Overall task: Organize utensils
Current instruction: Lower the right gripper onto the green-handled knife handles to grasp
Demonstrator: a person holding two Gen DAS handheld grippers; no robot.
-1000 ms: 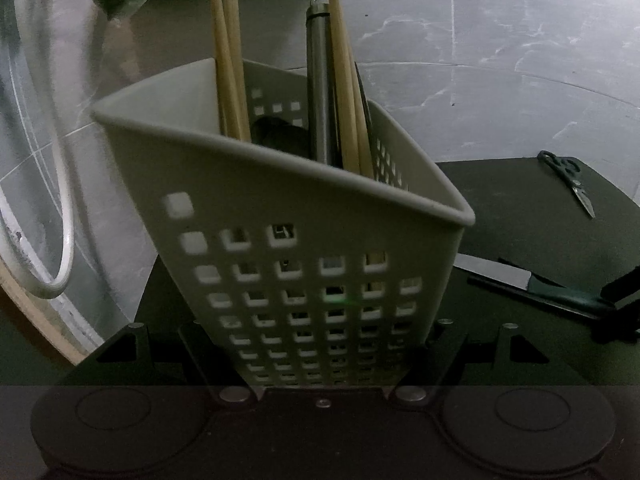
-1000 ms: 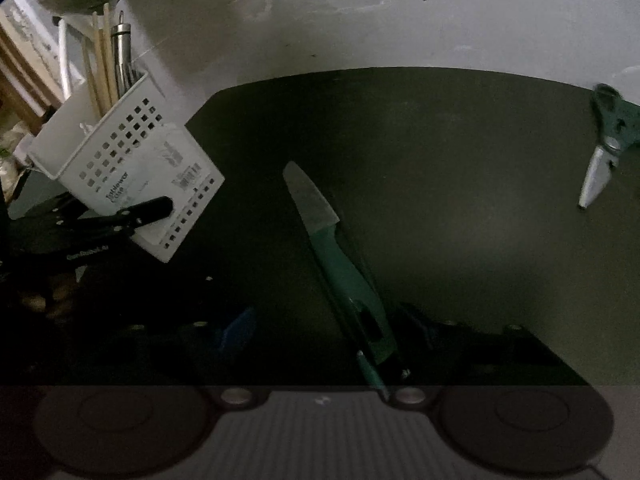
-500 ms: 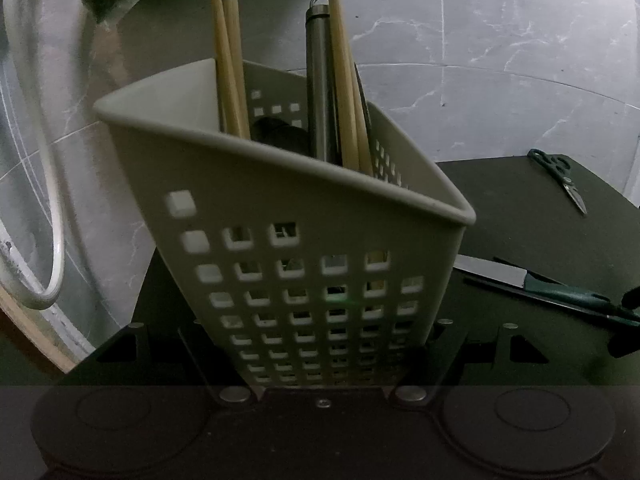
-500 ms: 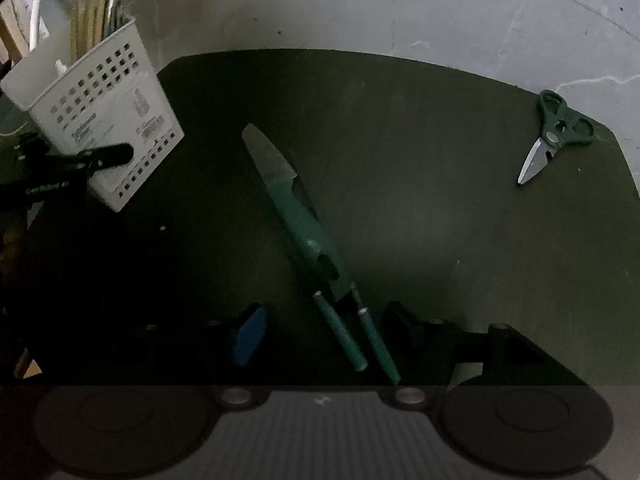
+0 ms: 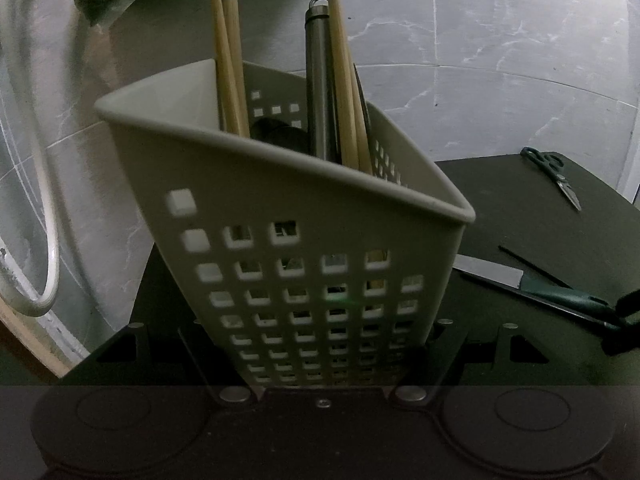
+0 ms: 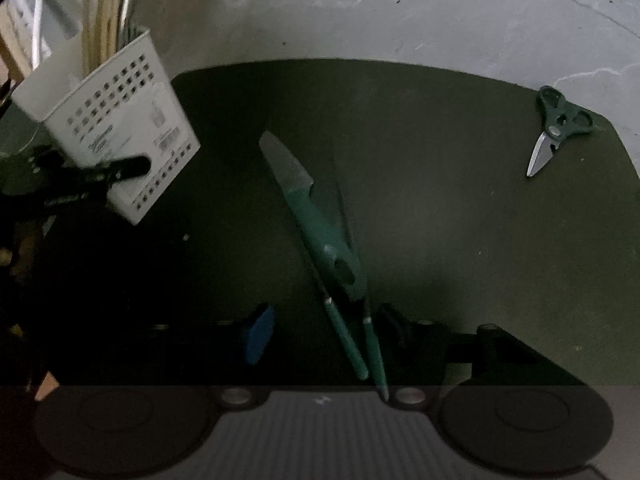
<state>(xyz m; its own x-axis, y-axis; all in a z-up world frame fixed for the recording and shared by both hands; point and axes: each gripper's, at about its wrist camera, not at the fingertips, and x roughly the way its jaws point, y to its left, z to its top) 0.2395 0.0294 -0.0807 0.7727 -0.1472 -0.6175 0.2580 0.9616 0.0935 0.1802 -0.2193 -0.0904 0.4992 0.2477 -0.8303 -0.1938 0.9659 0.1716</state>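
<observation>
white plastic utensil basket (image 5: pixel 304 248) sits tilted, clamped in the left hand-held gripper (image 5: pixel 328 364) – mouth offered. right hand-held gripper (image 6: pixel 324 332), jaws just closing, straddles green chopsticks (image 6: pixel 356 344) beside the knife (image 6: pixel 308 212) on the dark surface (image 6: pixel 440 184).

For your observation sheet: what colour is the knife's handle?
Teal green; the knife shows best in the right wrist view.

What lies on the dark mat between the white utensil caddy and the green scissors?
In the right wrist view, the green-handled knife and two green-handled thin utensils beside it lie between the caddy and the scissors; the mat is otherwise bare.
</observation>
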